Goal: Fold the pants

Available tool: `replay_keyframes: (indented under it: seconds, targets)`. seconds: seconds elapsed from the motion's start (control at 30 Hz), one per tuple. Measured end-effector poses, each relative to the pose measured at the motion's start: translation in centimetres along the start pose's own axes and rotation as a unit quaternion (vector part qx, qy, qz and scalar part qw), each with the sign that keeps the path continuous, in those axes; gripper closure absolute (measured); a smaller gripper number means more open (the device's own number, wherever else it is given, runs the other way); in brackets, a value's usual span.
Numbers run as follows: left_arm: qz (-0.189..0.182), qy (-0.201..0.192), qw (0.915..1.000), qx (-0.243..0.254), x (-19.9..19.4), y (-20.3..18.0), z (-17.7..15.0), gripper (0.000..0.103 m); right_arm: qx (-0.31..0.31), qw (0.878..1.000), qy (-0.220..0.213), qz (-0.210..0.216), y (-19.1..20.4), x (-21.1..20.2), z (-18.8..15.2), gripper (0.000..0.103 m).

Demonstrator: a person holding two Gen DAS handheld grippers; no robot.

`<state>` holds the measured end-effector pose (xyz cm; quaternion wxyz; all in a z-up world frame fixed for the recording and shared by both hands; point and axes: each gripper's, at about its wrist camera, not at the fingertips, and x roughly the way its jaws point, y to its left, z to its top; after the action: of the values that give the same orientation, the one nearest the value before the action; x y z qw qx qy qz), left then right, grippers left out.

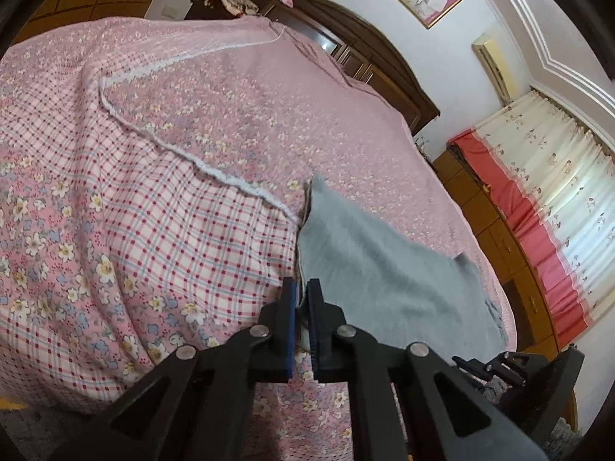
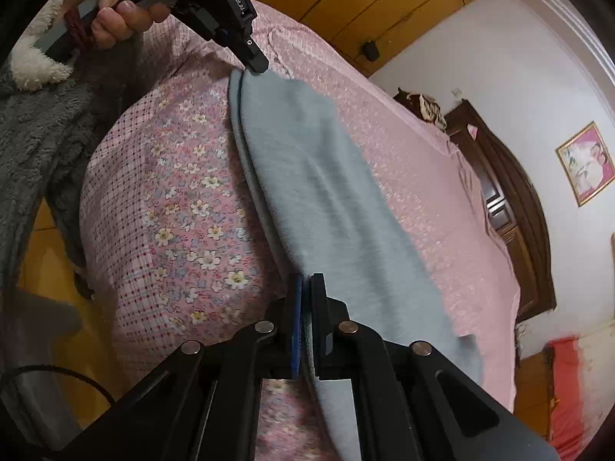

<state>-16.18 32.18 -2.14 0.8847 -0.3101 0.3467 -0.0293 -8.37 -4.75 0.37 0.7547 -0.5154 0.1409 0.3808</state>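
Grey pants lie stretched flat along the near edge of a bed covered in a pink floral quilt. In the left wrist view my left gripper is shut on the near edge of the grey pants, a thin strip of cloth pinched between its blue pads. In the right wrist view my right gripper is shut on the pants' edge at the other end. The left gripper also shows there at the top, its tips on the far end of the pants, held by a person's hand.
The quilt has a checked panel and a white seam across the bed. A dark wooden headboard stands at the far end. Wooden cabinets and curtains line the right side. A grey fluffy sleeve hangs at the left.
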Motion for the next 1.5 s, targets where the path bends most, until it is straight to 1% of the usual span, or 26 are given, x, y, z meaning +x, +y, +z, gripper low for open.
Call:
replay_keyframes:
  seconds: [0.07,0.13,0.17,0.23,0.3,0.4,0.47,0.53,0.67,0.73,0.8,0.87,0.9,1.0,1.1,1.13,1.17,1.23,1.3,1.33,1.4,1.47,1.5]
  targets:
    - [-0.006,-0.010,0.9999,0.003,-0.6,-0.7,0.2,0.100,-0.017,1.000,-0.001,-0.011,0.1,-0.5,-0.1,0.098]
    - [-0.011,-0.011,0.9999,0.008,-0.8,-1.0,0.2,0.100,-0.031,0.999,-0.003,-0.015,0.2,-0.4,-0.5,0.098]
    - [-0.010,-0.009,0.9999,0.011,-0.8,-1.1,0.2,0.100,-0.037,0.999,-0.002,-0.012,0.2,-0.2,-0.3,0.098]
    - [-0.005,-0.004,0.9998,0.021,-0.7,-1.6,0.0,0.100,-0.048,0.999,0.007,0.009,0.3,-0.2,-0.3,0.098]
    - [0.004,0.004,0.9997,0.023,-0.3,-1.8,-0.1,0.100,-0.060,0.998,0.013,0.012,0.6,0.0,-0.6,0.098]
    - [0.007,0.011,0.9997,0.019,-0.3,-1.7,-0.3,0.100,-0.065,0.997,0.027,0.020,1.3,0.4,-1.3,0.098]
    - [0.000,0.010,0.9998,0.016,-0.5,-1.6,-0.5,0.101,-0.058,0.998,0.026,0.023,1.4,0.3,-1.7,0.098]
    - [-0.009,0.011,0.9999,0.009,-0.7,-1.0,-0.6,0.101,-0.037,0.999,0.022,0.028,1.0,0.1,-1.8,0.099]
    - [-0.024,0.010,0.9996,-0.008,-1.4,0.6,-0.7,0.101,0.013,0.999,0.006,0.041,-1.6,-1.3,-1.6,0.100]
    - [-0.043,0.008,0.9989,-0.020,-1.7,1.0,-0.6,0.101,0.024,0.998,0.000,0.050,-2.7,-1.5,-1.2,0.100]
    - [-0.049,0.011,0.9984,-0.026,-1.8,1.2,-0.5,0.101,0.026,0.999,-0.002,0.040,-3.4,-1.9,-1.1,0.100]
    - [-0.032,0.018,0.9991,-0.019,-1.5,1.0,-0.5,0.101,0.010,1.000,0.007,0.026,-3.3,-1.8,-1.2,0.100]
    - [-0.017,0.029,0.9994,-0.010,-1.1,0.8,-0.7,0.101,0.002,1.000,0.010,0.024,-3.1,-1.5,-1.2,0.100]
    - [0.014,0.050,0.9986,0.003,-0.3,0.5,-1.0,0.101,-0.022,0.999,0.020,0.028,-1.6,-0.4,-1.4,0.100]
    - [0.033,0.048,0.9982,0.009,-0.2,0.0,-1.0,0.101,-0.048,0.998,0.029,0.013,0.5,0.5,-1.6,0.099]
    - [0.038,0.046,0.9982,0.008,-0.3,0.0,-0.9,0.101,-0.047,0.998,0.033,0.007,0.8,0.7,-1.6,0.098]
    - [0.042,0.045,0.9981,0.008,-0.1,-0.2,-1.0,0.100,-0.035,0.999,0.034,0.007,0.8,0.4,-1.6,0.096]
    - [0.052,0.045,0.9976,0.007,-0.1,-0.1,-0.9,0.099,0.033,0.998,0.027,0.035,-0.4,-1.0,-2.0,0.092]
    - [0.049,0.047,0.9977,0.005,-0.2,0.1,-0.8,0.097,0.119,0.991,0.027,0.056,-2.7,-2.5,-3.3,0.090]
    - [0.047,0.050,0.9977,0.004,-0.2,0.1,-0.7,0.096,0.163,0.985,0.032,0.053,-4.0,-3.2,-4.4,0.090]
    - [0.039,0.058,0.9976,-0.001,-0.2,0.5,-0.4,0.091,0.225,0.973,0.042,0.037,-6.0,-4.4,-6.6,0.090]
    - [0.036,0.068,0.9970,-0.009,0.2,0.6,-0.2,0.089,0.272,0.961,0.054,0.016,-7.4,-5.3,-9.1,0.090]
    - [0.035,0.073,0.9966,-0.012,0.5,0.6,-0.2,0.089,0.284,0.957,0.062,0.006,-7.7,-5.6,-10.1,0.090]
